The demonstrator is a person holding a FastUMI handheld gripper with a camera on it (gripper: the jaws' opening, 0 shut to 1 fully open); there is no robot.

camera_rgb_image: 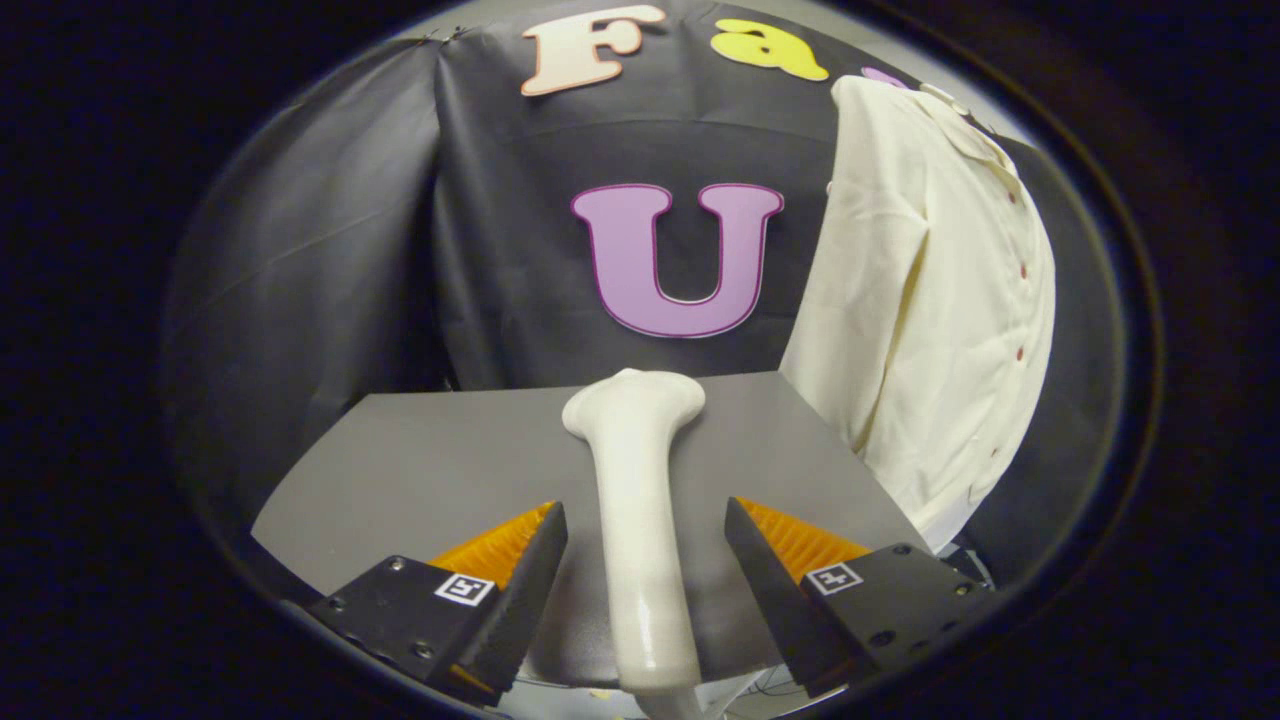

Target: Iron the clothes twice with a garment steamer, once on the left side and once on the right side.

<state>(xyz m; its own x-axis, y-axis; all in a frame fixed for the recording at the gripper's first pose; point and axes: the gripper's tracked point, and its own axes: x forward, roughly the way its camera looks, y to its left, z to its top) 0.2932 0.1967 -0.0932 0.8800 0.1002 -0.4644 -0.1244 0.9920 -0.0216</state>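
Note:
A white garment steamer lies on the grey table, its handle pointing toward me and its wider head at the table's far edge. My gripper is open, one finger on each side of the handle with a gap left on both sides. A cream shirt with dark red buttons hangs to the right, beyond the fingers, its hem dropping past the table's right corner.
The booth's black cloth wall hangs behind the table and folds at the left. The table's front edge runs just under the fingers, with some cables below it.

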